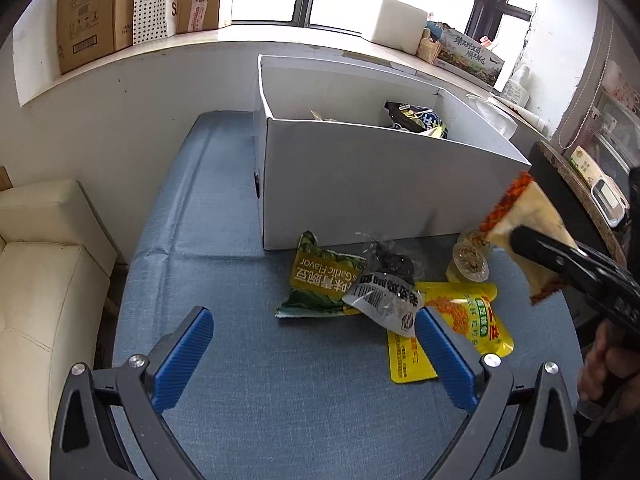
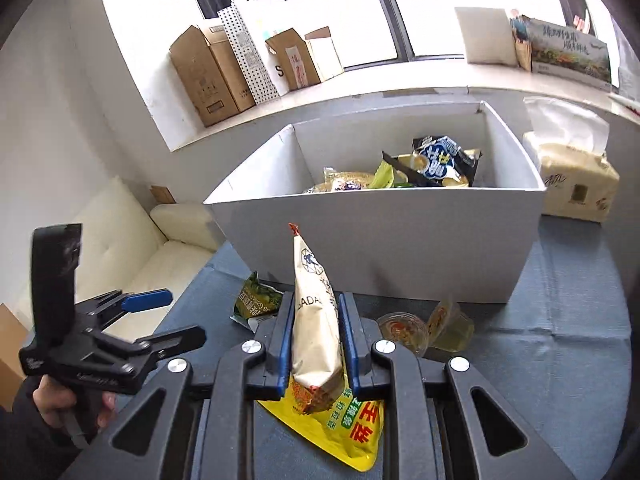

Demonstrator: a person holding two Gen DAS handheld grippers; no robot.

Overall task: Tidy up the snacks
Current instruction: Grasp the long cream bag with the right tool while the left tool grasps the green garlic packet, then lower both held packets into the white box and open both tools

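Right gripper pinches my cream snack packet at its puffy middle, lifted before the white box: light, soft, crinkly, slippery; left gripper gapes empty.

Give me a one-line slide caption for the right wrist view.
Right gripper shut on a cream snack packet, facing the white box.

- I see brown cardboard cartons on the far sill, left.
- A cream sofa sits left.
- Far right: possibly a tissue pack.
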